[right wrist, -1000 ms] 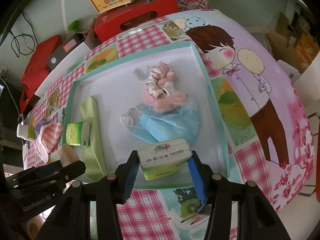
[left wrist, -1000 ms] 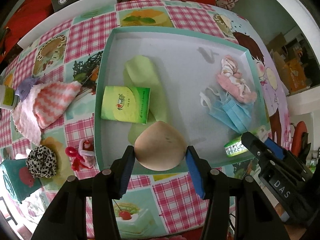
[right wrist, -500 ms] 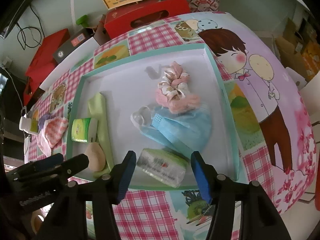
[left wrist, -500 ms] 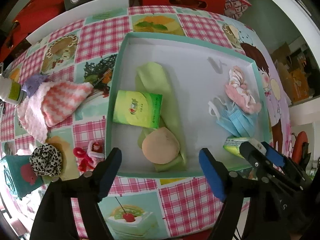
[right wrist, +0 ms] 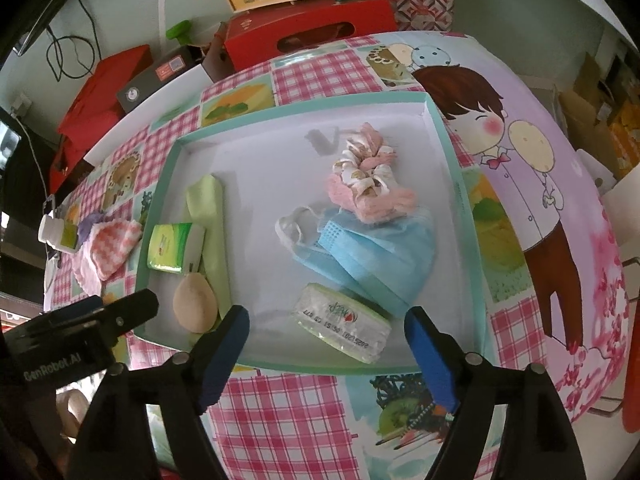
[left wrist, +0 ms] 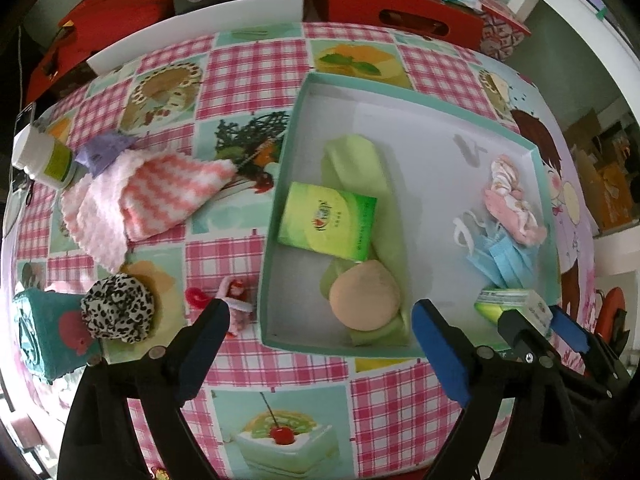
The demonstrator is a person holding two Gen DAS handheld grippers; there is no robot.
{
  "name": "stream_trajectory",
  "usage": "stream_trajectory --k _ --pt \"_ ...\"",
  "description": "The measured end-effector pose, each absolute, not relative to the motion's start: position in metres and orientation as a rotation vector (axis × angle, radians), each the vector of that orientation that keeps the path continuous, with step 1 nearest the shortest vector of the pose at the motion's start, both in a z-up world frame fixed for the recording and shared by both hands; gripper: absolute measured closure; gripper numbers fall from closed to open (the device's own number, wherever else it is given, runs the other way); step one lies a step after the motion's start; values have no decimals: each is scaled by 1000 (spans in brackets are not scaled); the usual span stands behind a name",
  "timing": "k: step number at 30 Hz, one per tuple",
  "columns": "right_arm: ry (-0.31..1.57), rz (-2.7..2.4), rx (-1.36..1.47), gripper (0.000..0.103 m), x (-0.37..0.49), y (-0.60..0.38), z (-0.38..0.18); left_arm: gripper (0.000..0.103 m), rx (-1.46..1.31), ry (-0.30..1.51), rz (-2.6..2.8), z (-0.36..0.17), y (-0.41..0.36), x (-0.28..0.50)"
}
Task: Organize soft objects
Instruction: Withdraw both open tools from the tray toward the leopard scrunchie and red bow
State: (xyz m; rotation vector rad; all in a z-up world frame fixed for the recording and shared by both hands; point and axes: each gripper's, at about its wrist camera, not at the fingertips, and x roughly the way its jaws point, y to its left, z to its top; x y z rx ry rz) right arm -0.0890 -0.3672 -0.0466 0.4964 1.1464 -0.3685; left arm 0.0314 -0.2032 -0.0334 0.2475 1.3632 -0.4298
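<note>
A teal-rimmed white tray [left wrist: 280, 342] [right wrist: 160, 184] holds a beige sponge puff [left wrist: 364, 295] [right wrist: 195, 303], a green tissue pack [left wrist: 327, 221] [right wrist: 170, 246], a green cloth [left wrist: 360, 164] [right wrist: 208, 208], blue face masks [left wrist: 500, 256] [right wrist: 376, 256], a pink scrunchie [left wrist: 508, 200] [right wrist: 368, 176] and a clear-wrapped tissue pack [right wrist: 342, 322] [left wrist: 508, 304]. My left gripper [left wrist: 320, 344] is open and empty above the tray's near edge. My right gripper [right wrist: 326, 348] is open and empty, just short of the wrapped pack.
Outside the tray on the left lie a pink-white knit cloth [left wrist: 140, 200], a leopard scrunchie [left wrist: 118, 307], a red-pink hair tie [left wrist: 224, 300], a teal pouch [left wrist: 44, 332], a purple cloth [left wrist: 104, 150] and a white bottle [left wrist: 44, 156]. Red boxes [right wrist: 312, 28] stand behind the table.
Both grippers opened and pulled back. The left one let go of the beige puff, the right one let go of the wrapped tissue pack; both now lie in the tray.
</note>
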Motion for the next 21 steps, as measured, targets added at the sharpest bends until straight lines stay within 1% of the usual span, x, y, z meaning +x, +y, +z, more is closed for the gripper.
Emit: stream_trajectory --k 2,4,13,21 --pt "1142 -365 487 4 -89 -367 -45 9 242 1360 -422 -32 -201 32" --pt "1130 -364 473 1 -90 -365 -43 4 236 1357 -413 -31 -197 32" --pt "1118 -360 427 0 -92 -355 -36 3 190 1352 -384 -25 -175 32" --pt "1109 -360 415 0 -94 -343 -24 3 122 1321 -354 -9 -142 35"
